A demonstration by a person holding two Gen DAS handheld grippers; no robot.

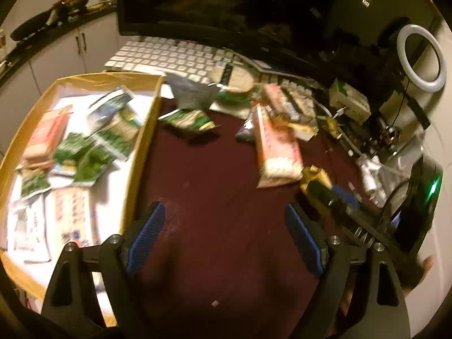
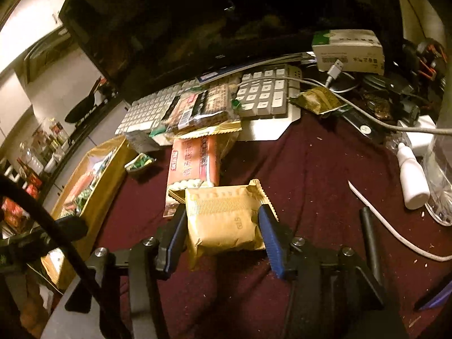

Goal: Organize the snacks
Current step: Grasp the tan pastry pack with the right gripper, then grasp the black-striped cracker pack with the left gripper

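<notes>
My right gripper [image 2: 221,212] is shut on a tan snack packet [image 2: 223,223], its blue pads pressing both sides just above the maroon tabletop. The same gold packet [image 1: 313,178] shows at the right of the left wrist view. Behind it lies a long pink packet [image 2: 195,161], and a small green packet [image 1: 188,118] lies alone nearer the box. A cardboard box [image 1: 141,141] at the left holds several pink, green and white snack packs. My left gripper [image 1: 224,209] hangs open over bare tabletop beside the box, with nothing between its fingers.
More packets are piled on a white keyboard [image 2: 265,90] below a dark monitor [image 1: 226,0]. At the right are a green-and-white carton [image 2: 349,50], a white bottle [image 2: 412,178], cables [image 2: 381,220] and a ring light [image 1: 421,59]. Maroon cloth [image 1: 214,169] lies bare between box and pile.
</notes>
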